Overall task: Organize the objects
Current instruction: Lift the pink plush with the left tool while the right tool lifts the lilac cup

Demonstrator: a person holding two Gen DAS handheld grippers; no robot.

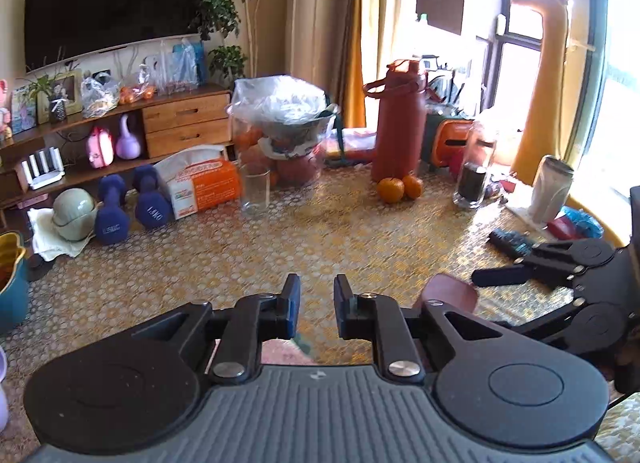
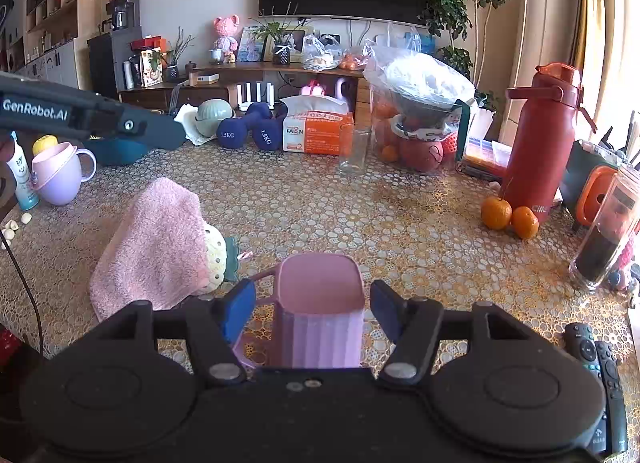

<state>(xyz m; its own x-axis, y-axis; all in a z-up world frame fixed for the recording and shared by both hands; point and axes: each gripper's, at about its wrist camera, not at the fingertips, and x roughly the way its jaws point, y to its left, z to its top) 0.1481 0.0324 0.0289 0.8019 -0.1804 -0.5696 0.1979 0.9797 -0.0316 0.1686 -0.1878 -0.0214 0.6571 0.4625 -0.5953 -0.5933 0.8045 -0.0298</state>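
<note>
The pink cup [image 2: 318,311] stands upright on the worktop [image 2: 360,215] between the wide-set jaws of the right gripper [image 2: 314,309], neither pad touching it. A pink towel [image 2: 156,243] lies off to their left. The left gripper [image 1: 317,305] has its jaws narrow, nearly shut, with nothing between them, above bare worktop

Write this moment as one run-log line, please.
left gripper: shut, holds nothing | right gripper: open around pink cup, pads apart from it | pink towel: beside cup, on table
</note>
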